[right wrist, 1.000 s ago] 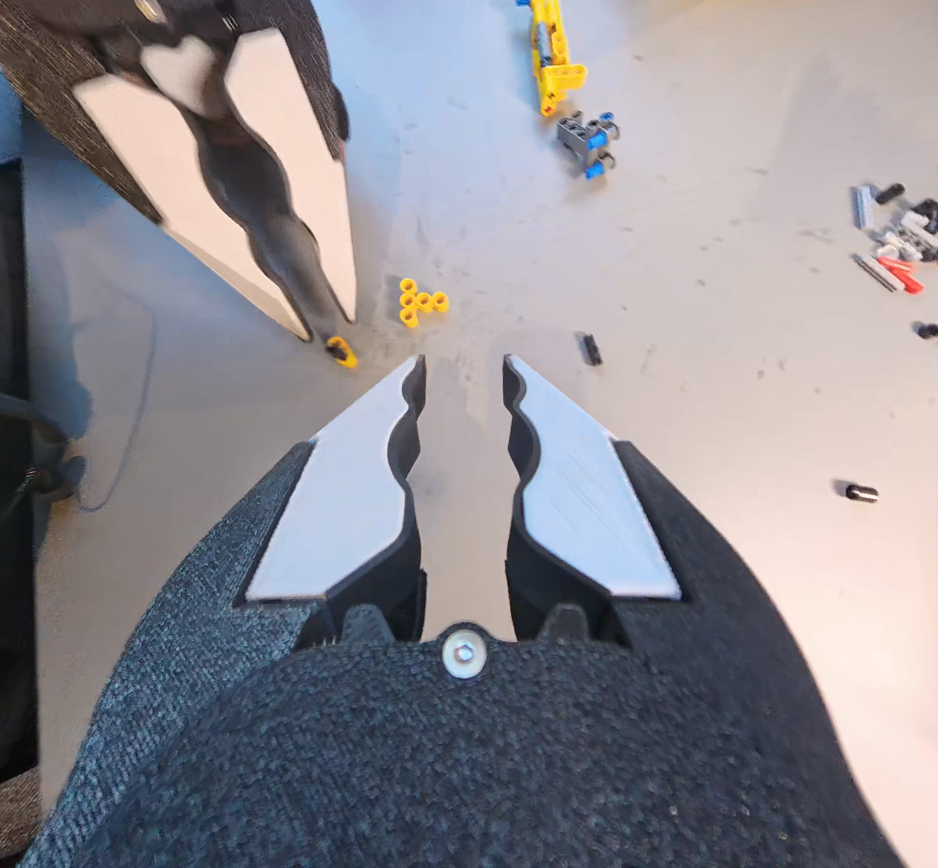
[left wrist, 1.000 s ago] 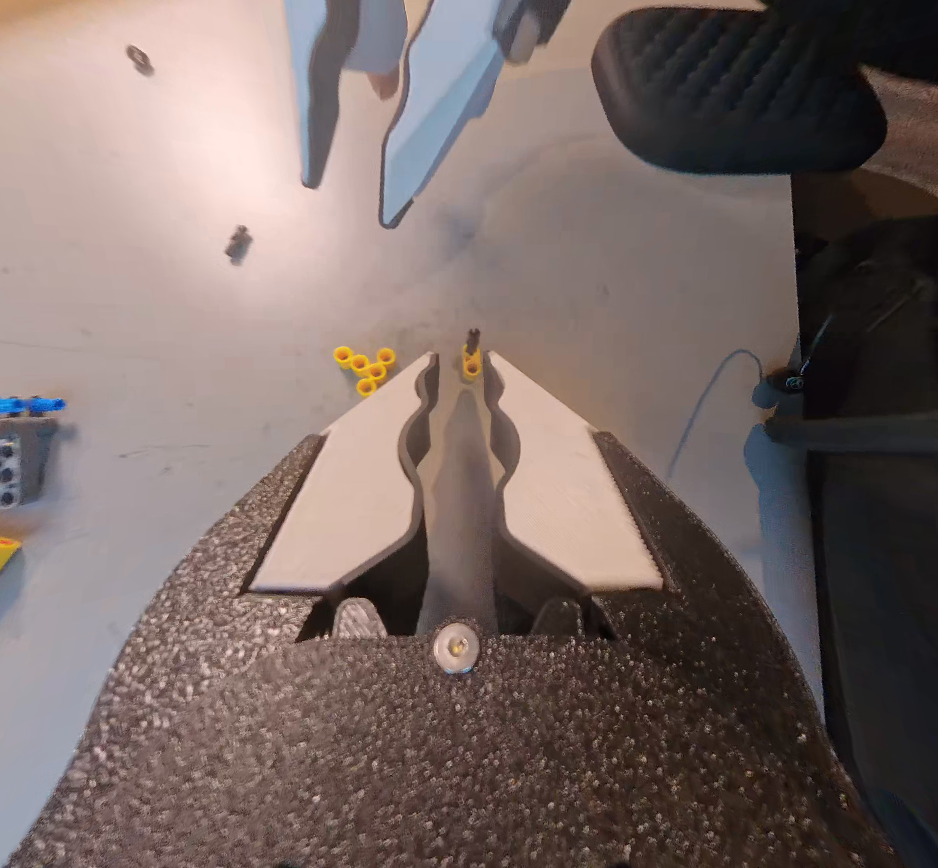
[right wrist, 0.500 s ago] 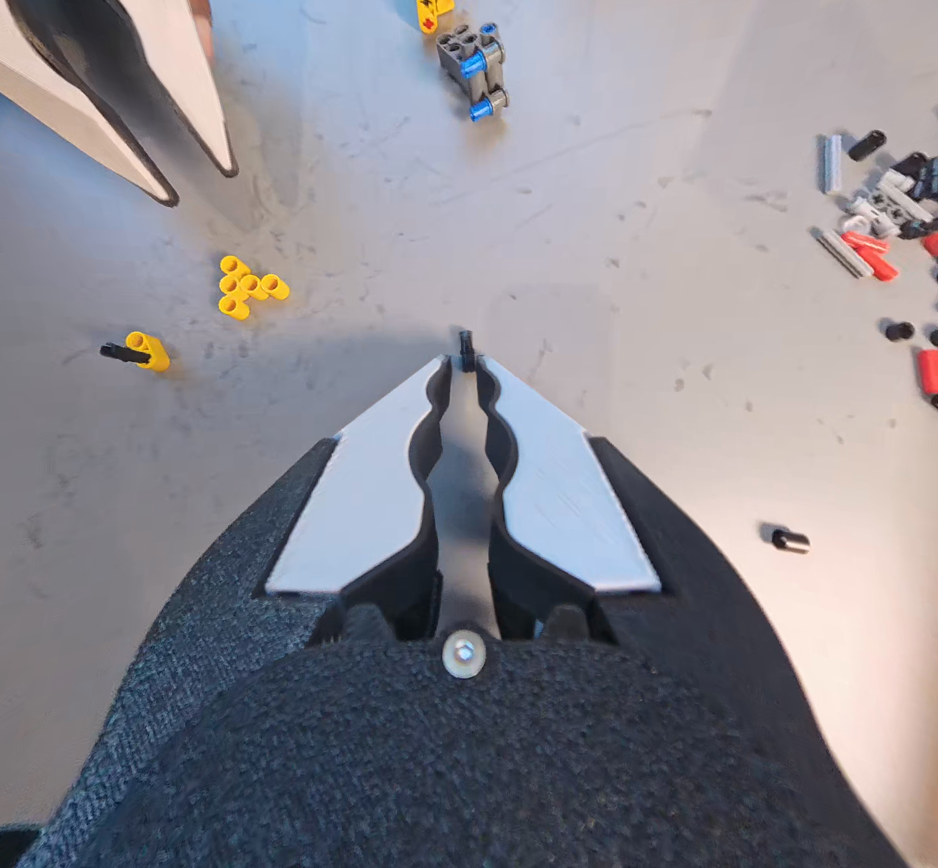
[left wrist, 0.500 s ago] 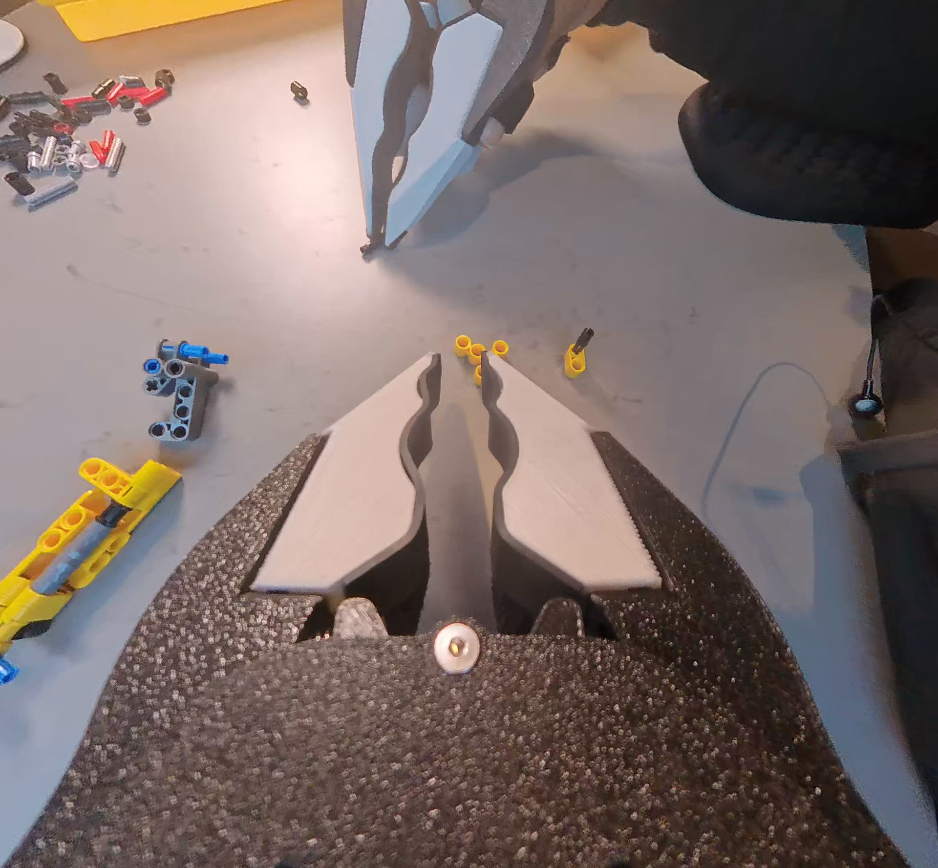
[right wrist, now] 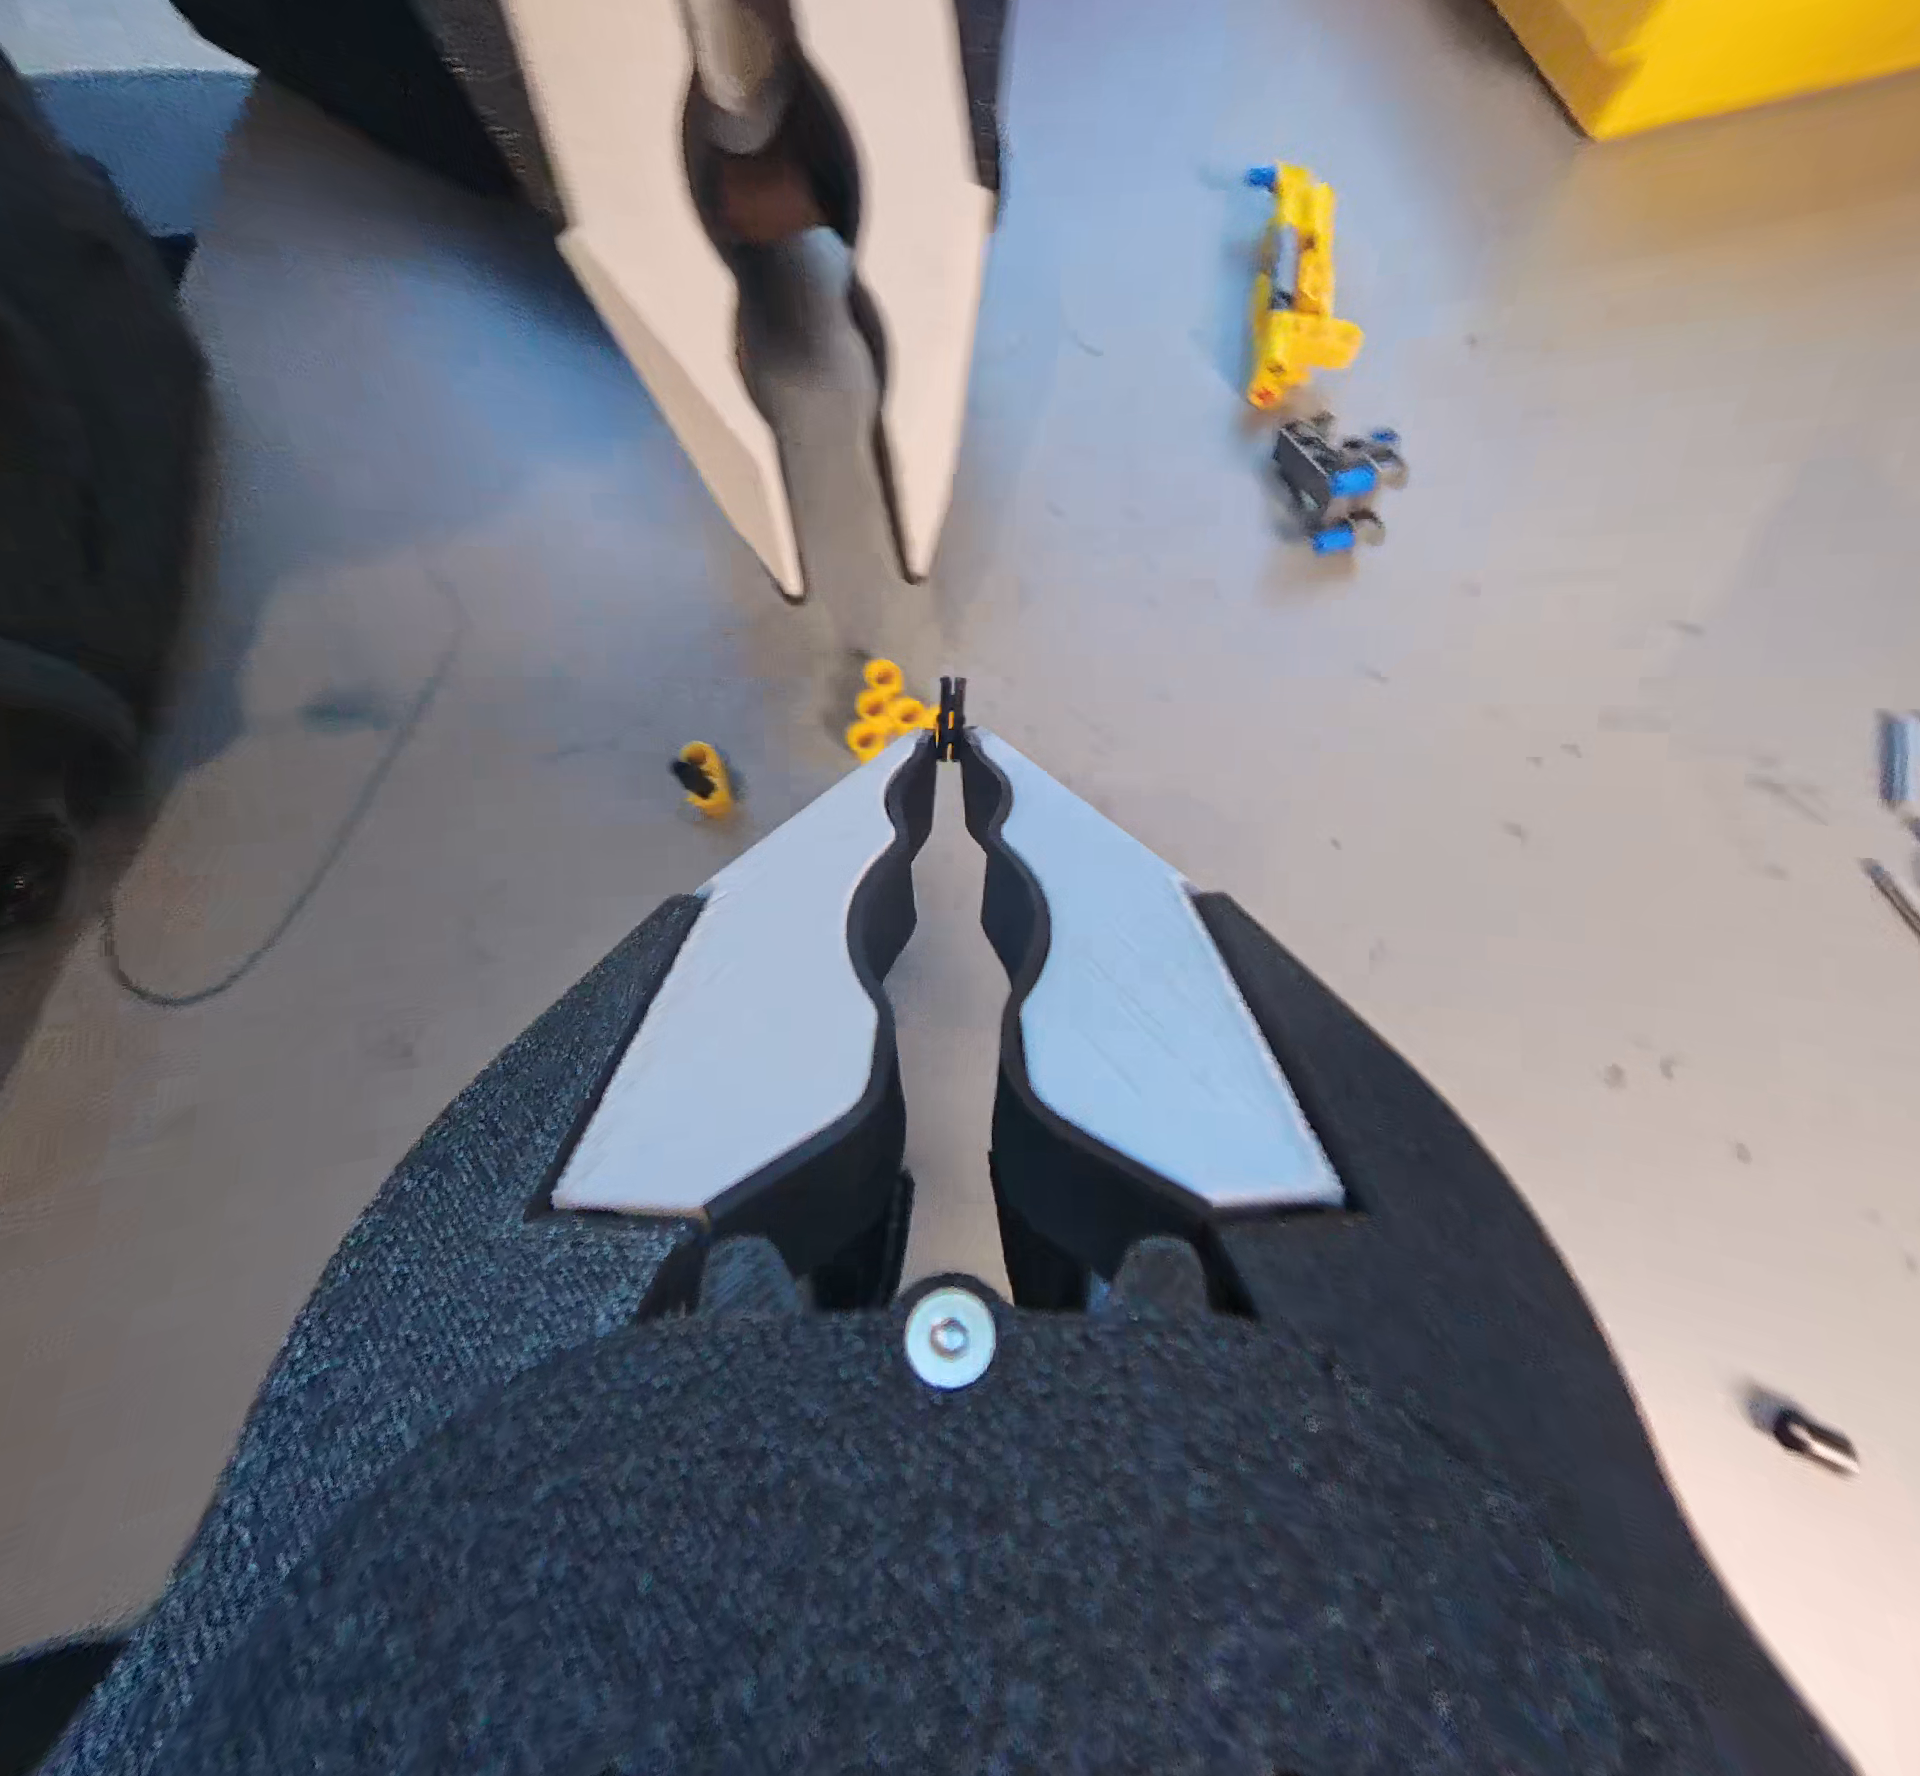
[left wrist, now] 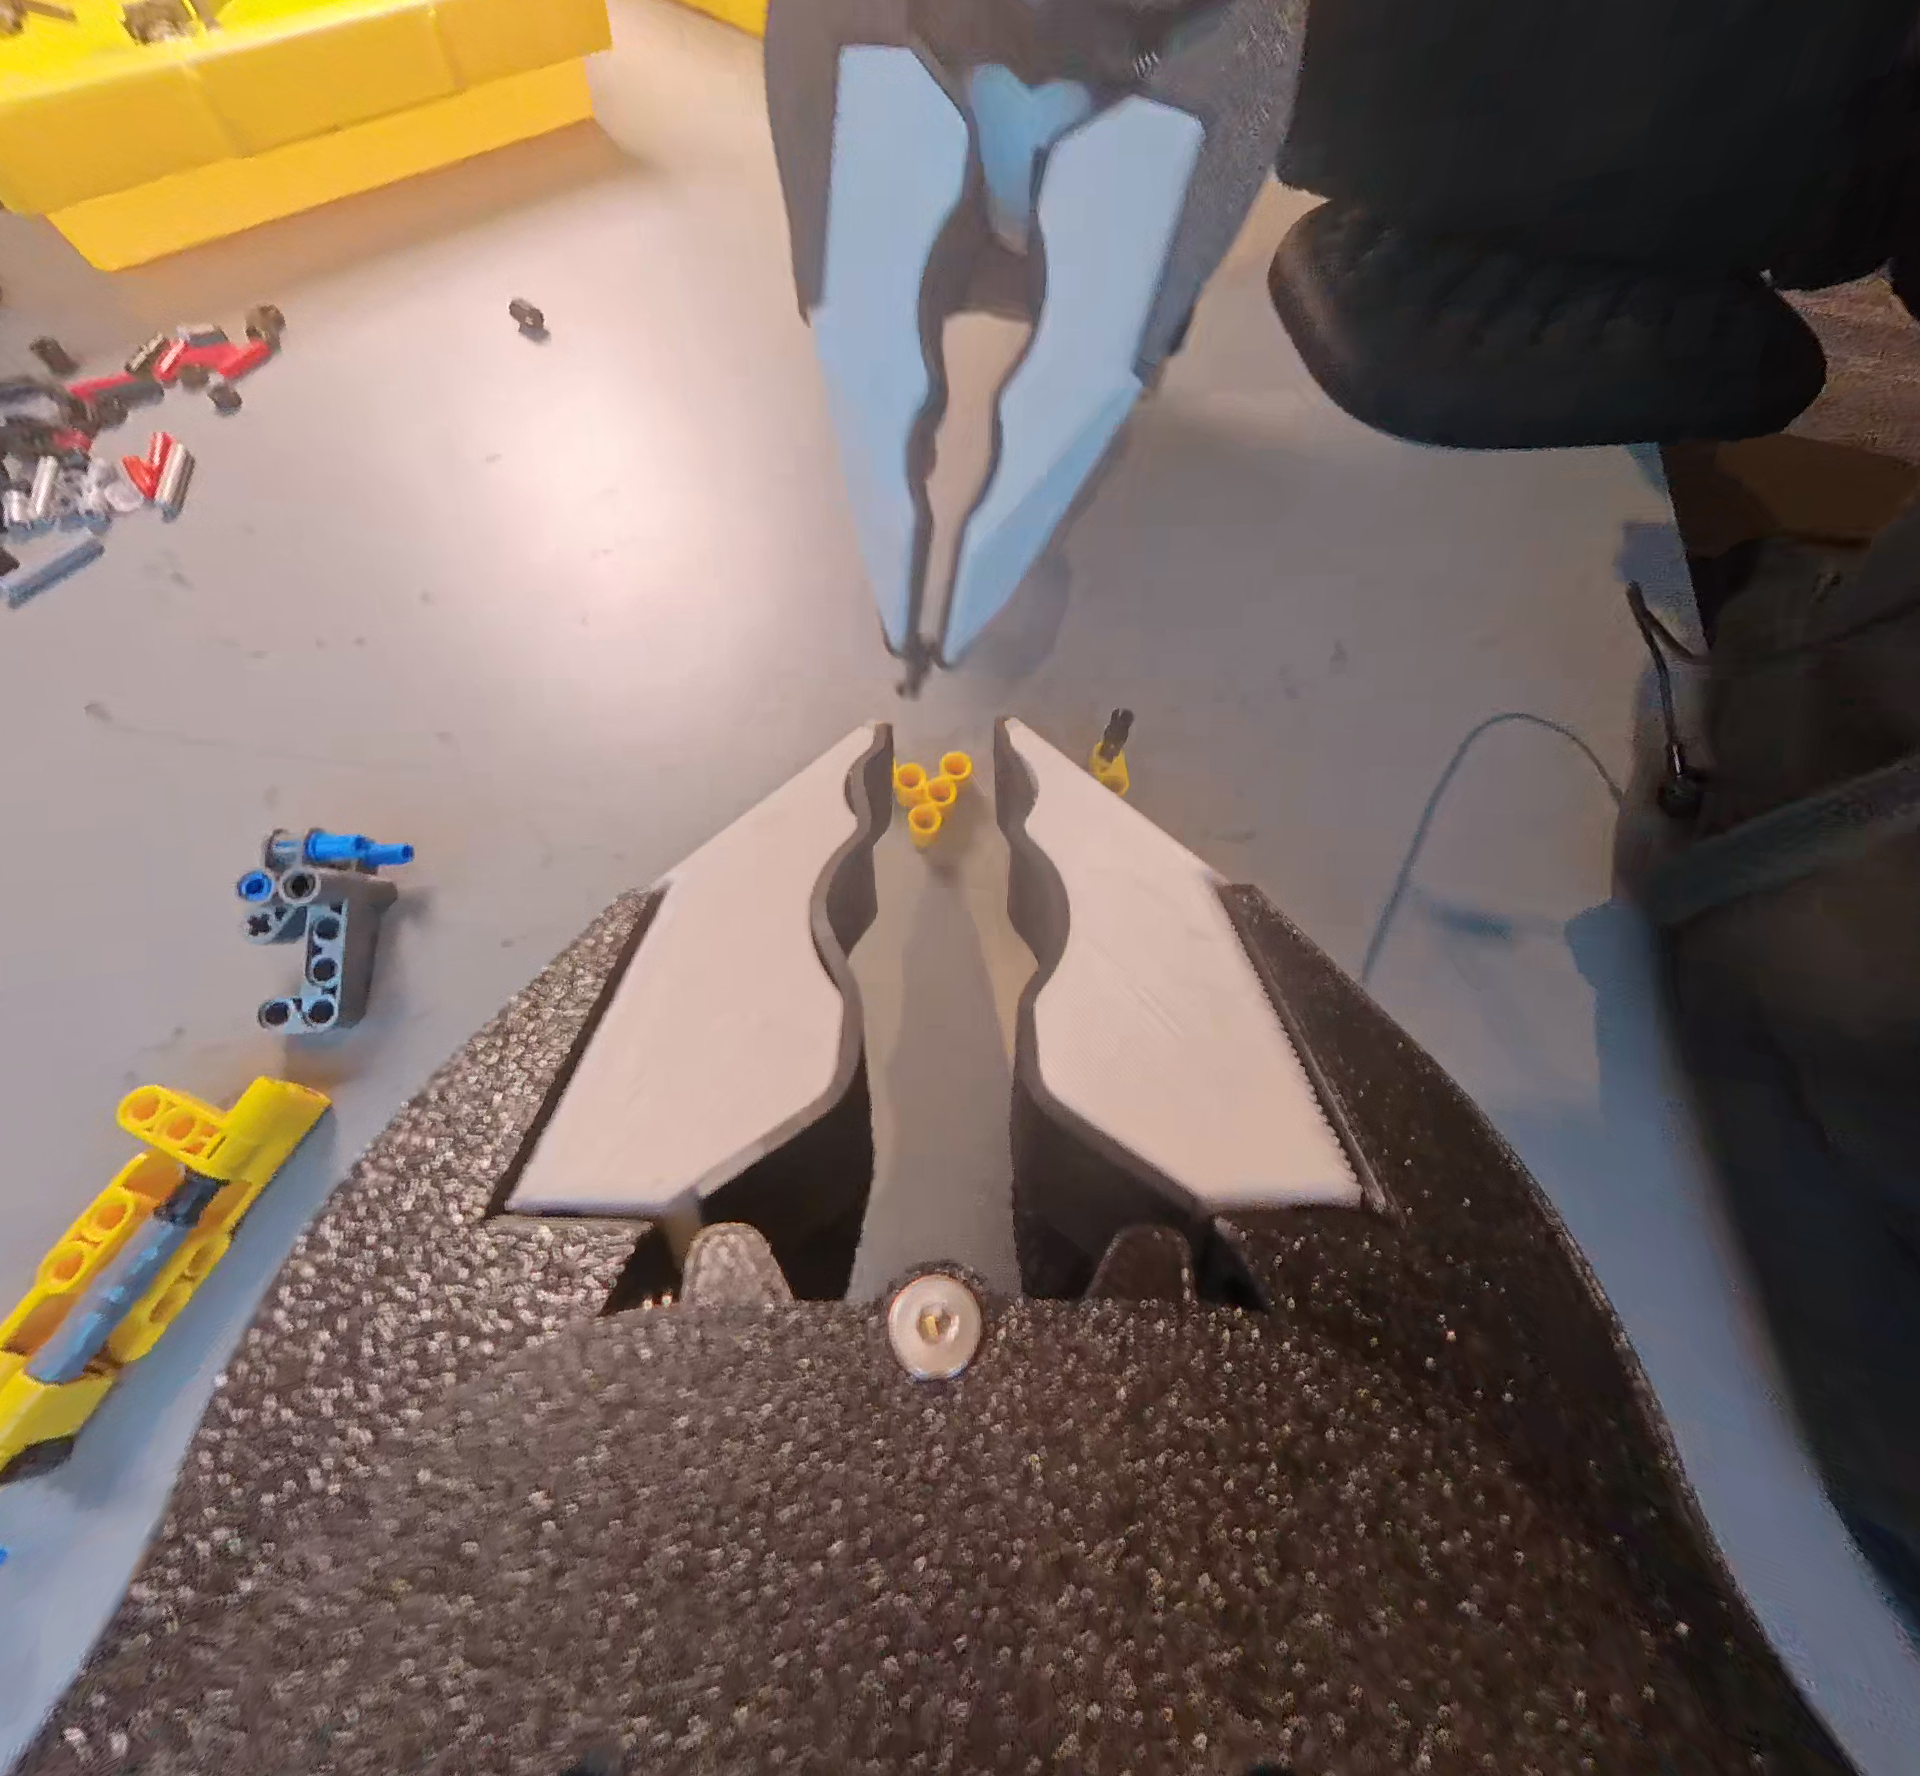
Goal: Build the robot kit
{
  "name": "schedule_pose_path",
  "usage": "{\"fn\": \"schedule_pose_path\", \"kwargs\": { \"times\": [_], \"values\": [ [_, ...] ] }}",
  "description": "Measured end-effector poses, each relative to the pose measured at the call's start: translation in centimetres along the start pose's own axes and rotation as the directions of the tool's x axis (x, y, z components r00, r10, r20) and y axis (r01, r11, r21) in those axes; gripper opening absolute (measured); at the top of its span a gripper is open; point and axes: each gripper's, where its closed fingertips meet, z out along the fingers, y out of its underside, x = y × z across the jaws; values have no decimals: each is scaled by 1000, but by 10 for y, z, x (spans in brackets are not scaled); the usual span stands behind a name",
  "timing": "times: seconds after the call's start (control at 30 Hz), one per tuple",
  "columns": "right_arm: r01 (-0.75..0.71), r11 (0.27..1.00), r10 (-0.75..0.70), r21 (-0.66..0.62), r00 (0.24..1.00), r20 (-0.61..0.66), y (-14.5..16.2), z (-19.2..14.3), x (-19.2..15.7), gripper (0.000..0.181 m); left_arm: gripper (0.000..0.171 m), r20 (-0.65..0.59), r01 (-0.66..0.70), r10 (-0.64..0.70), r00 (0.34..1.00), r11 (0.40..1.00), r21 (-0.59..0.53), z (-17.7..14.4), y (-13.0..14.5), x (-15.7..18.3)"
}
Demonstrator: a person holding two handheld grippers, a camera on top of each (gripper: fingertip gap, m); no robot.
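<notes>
My left gripper [left wrist: 940,731] is open and low over the grey table [left wrist: 520,646]. A yellow four-hole connector [left wrist: 932,794] lies between its fingertips, and the right pad stands clear of it. My right gripper [right wrist: 943,739] is shut on a small black pin [right wrist: 951,713], which sticks out past its tips just beside the yellow connector [right wrist: 883,710]. In the left wrist view the right gripper [left wrist: 920,656] points down at my tips with the pin [left wrist: 912,679]. The left gripper [right wrist: 852,578] shows open in the right wrist view.
A small yellow connector with a black pin [left wrist: 1112,752] lies right of my left fingers. A grey and blue assembly [left wrist: 312,937], a yellow assembly [left wrist: 135,1227], loose small parts [left wrist: 104,438] and yellow bins [left wrist: 260,33] lie left. A black armrest [left wrist: 1538,334] and a cable [left wrist: 1455,791] are right. The grippers are tip to tip, or close to it.
The left gripper left the small yellow connector with its pin on the table and moved over the four-hole connector. The right gripper shut on a black pin and carried it toward that connector.
</notes>
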Motion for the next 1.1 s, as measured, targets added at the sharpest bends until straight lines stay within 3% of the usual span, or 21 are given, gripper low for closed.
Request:
{"fn": "schedule_pose_path", "kwargs": {
  "times": [0.23, 0.9, 1.1],
  "values": [
    [118, 993, -118, -22, 993, 13, -13, 14, -33, 4, 5, -18, -138, 138, 990, 990, -20, 4, -2, 14],
    [154, 987, -153, 39, 988, -14, -25, 5, -37, 4, 0, -62, -97, 99, 993, 995, 28, -5, -9, 18],
    [153, 987, -152, 49, 988, -25, -26, 1, -35, 4, 10, -64, -95, 97, 993, 995, 28, -5, -8, 18]
  ]
}}
